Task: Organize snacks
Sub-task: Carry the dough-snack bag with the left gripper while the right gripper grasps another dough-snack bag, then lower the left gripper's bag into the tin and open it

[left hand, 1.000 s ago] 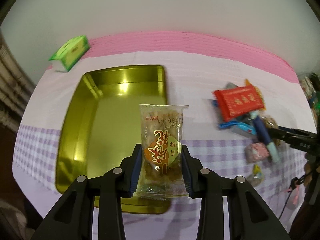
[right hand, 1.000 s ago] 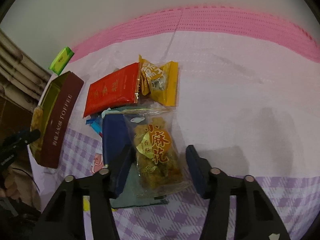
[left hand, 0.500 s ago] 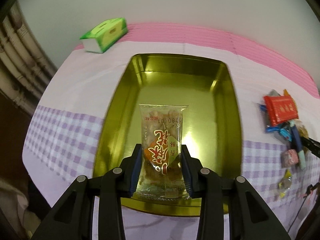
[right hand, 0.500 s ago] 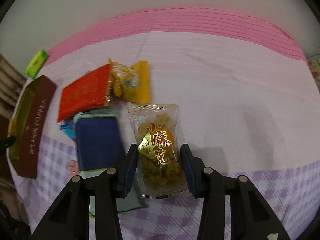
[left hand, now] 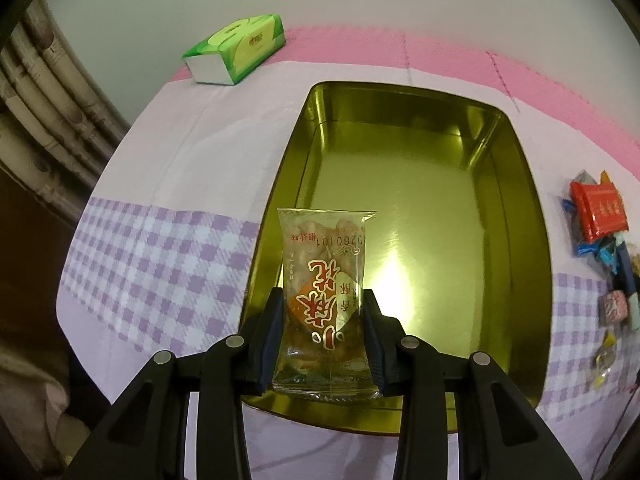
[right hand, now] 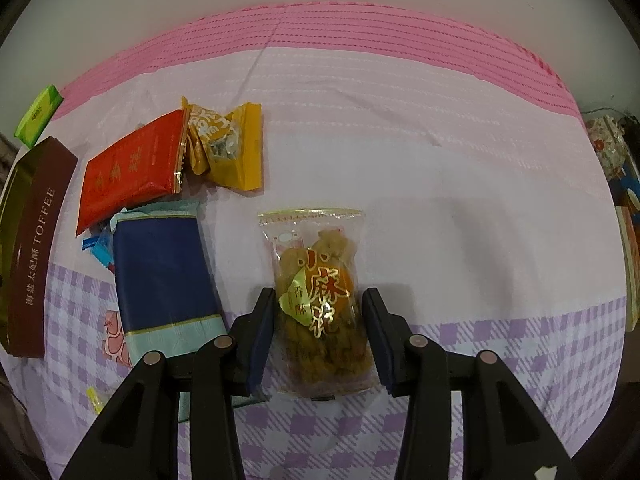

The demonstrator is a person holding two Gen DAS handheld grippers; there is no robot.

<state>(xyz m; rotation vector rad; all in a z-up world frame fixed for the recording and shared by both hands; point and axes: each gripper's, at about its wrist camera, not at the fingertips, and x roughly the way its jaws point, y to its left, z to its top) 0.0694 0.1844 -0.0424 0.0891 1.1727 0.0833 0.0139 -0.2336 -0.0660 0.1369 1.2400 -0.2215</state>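
Gripping one clear snack packet (left hand: 325, 300) each, two hand-held grippers (left hand: 325, 338); one gold tin (left hand: 524, 216).

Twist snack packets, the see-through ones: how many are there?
2. One packet is in the left hand-held gripper over the gold tin; the other is in the right hand-held gripper.

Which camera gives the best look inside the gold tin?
The left wrist view: the gold tin lies open below, its whole floor visible. The right wrist view shows only its brown TOFFEE side at the left edge.

Green tissue pack (left hand: 236, 48) at the far edge, pink-and-lilac checked tablecloth (left hand: 152, 264), patterned curtain (left hand: 44, 120) on the left
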